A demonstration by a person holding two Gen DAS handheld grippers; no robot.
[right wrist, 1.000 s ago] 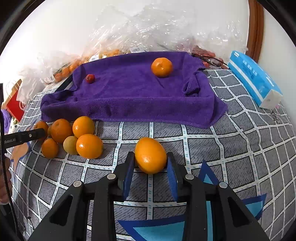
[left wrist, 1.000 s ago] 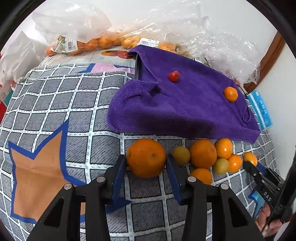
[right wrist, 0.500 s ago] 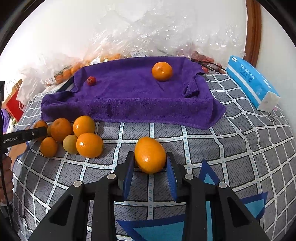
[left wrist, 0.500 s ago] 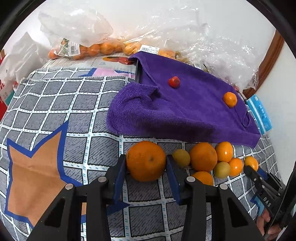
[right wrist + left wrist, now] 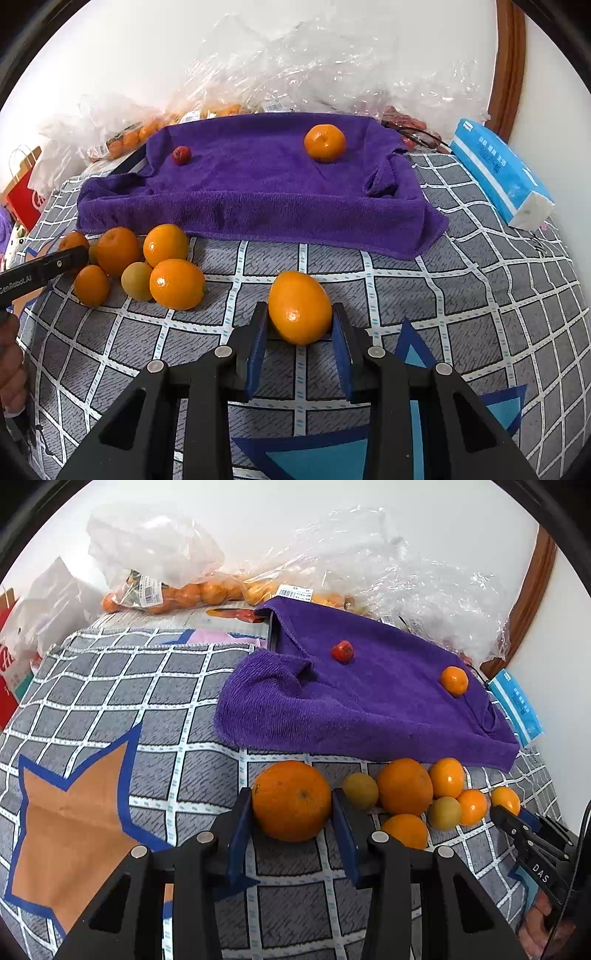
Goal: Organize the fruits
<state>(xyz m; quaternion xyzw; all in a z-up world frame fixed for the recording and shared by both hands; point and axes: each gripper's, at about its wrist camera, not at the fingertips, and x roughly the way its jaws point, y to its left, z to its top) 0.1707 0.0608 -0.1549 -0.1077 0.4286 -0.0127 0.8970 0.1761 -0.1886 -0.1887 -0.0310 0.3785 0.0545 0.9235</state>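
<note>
My left gripper (image 5: pixel 291 805) is shut on a large orange (image 5: pixel 291 800), held just above the checked cloth. My right gripper (image 5: pixel 300 314) is shut on an oval orange (image 5: pixel 299 306). A purple towel (image 5: pixel 369 701) lies beyond, also in the right wrist view (image 5: pixel 258 192). On it sit a small red fruit (image 5: pixel 342 651) and a mandarin (image 5: pixel 454 680); they show in the right wrist view too, the red fruit (image 5: pixel 181 154) and the mandarin (image 5: pixel 324 142). A pile of several oranges and two greenish fruits (image 5: pixel 424 797) lies in front of the towel, seen also from the right wrist (image 5: pixel 140 262).
Clear plastic bags with more oranges (image 5: pixel 177 590) line the back wall. A blue tissue pack (image 5: pixel 498 173) lies at the right. A red paper bag (image 5: pixel 22 192) stands at the far left. The checked cloth (image 5: pixel 110 701) covers the surface.
Both grippers have pulled back and lifted slightly with their oranges still held; the towel and pile look a little farther off. Nothing on the towel moved.
</note>
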